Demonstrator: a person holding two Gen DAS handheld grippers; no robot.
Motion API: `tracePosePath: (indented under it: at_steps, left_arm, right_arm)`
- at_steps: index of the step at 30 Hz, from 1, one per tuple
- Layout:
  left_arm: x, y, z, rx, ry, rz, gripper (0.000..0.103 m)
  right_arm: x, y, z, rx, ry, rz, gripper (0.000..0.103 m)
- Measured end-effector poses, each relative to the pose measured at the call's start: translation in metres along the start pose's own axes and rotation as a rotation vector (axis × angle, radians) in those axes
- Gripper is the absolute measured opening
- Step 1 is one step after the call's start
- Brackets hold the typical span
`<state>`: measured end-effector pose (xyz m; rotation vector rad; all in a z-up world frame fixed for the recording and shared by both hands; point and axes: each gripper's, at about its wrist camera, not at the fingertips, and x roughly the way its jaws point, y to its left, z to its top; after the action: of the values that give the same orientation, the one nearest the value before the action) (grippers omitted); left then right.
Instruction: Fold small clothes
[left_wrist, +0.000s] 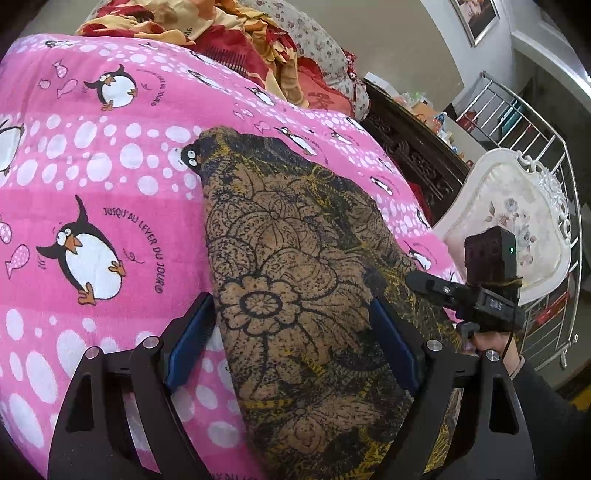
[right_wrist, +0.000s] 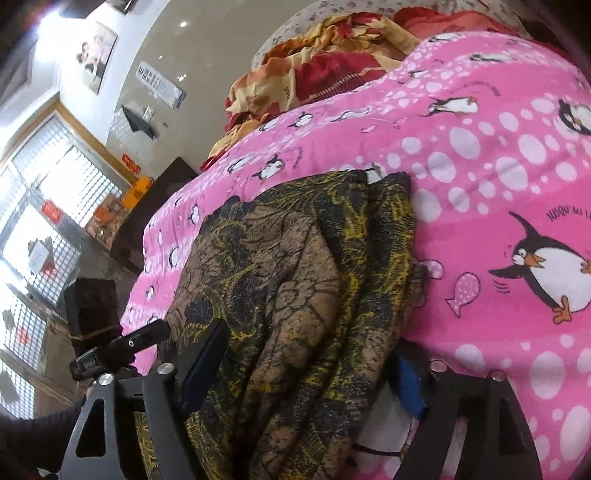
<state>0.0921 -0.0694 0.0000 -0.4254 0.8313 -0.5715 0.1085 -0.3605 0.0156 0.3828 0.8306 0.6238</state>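
A small brown, black and yellow floral-print garment (left_wrist: 295, 266) lies on a pink penguin blanket (left_wrist: 92, 166). My left gripper (left_wrist: 291, 328) is open, its blue-padded fingers (left_wrist: 192, 339) straddling the near part of the garment. In the right wrist view the same garment (right_wrist: 295, 277) lies bunched in folds on the blanket (right_wrist: 480, 184). My right gripper (right_wrist: 306, 365) is open with the garment between its fingers (right_wrist: 207, 362); the right pad is partly hidden by cloth. The right gripper also shows in the left wrist view (left_wrist: 469, 295) at the garment's right edge.
A red and yellow crumpled quilt (left_wrist: 207, 29) and a floral pillow (left_wrist: 317, 48) lie at the far end of the bed. A dark carved wooden headboard (left_wrist: 413, 147), a white ornate chair (left_wrist: 517, 221) and a metal rack (left_wrist: 517, 118) stand to the right. Windows (right_wrist: 37, 206) are on the left.
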Motion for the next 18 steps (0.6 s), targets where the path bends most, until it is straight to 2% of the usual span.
tracePosePath:
  at_steps: [2, 3, 4, 5, 7, 8, 11, 15, 18]
  left_arm:
    - [0.001, -0.002, 0.0, 0.009, 0.007, 0.006, 0.085]
    - [0.001, -0.004, 0.001, 0.01, 0.007, 0.019, 0.083]
    - [0.001, -0.005, 0.002, 0.011, 0.003, 0.03, 0.067]
    - [0.001, -0.006, 0.003, 0.006, 0.001, 0.046, 0.056]
    - [-0.001, -0.001, 0.004, -0.047, -0.01, 0.055, 0.029]
    - [-0.004, 0.003, 0.005, -0.077, -0.022, 0.044, 0.024]
    - [-0.01, 0.004, 0.006, -0.101, -0.031, 0.032, 0.018]
    - [-0.027, -0.003, 0.013, -0.03, -0.04, 0.045, 0.016]
    - [-0.049, 0.004, 0.022, 0.025, -0.056, 0.076, 0.015]
  right_arm:
    - [-0.001, -0.004, 0.0, 0.026, -0.006, -0.031, 0.054]
    - [-0.001, -0.007, 0.0, 0.041, -0.008, -0.033, 0.052]
    - [-0.002, -0.01, 0.0, 0.057, -0.013, -0.021, 0.046]
    - [-0.003, -0.014, -0.001, 0.073, -0.014, -0.01, 0.041]
    - [-0.003, -0.016, 0.0, 0.096, -0.015, 0.002, 0.036]
    - [-0.003, -0.017, 0.0, 0.111, -0.009, 0.012, 0.033]
    - [-0.002, -0.017, 0.0, 0.19, 0.016, 0.031, 0.027]
    - [-0.001, -0.009, -0.007, 0.266, 0.0, 0.044, 0.024]
    - [0.004, 0.0, -0.008, 0.292, -0.007, 0.093, 0.023]
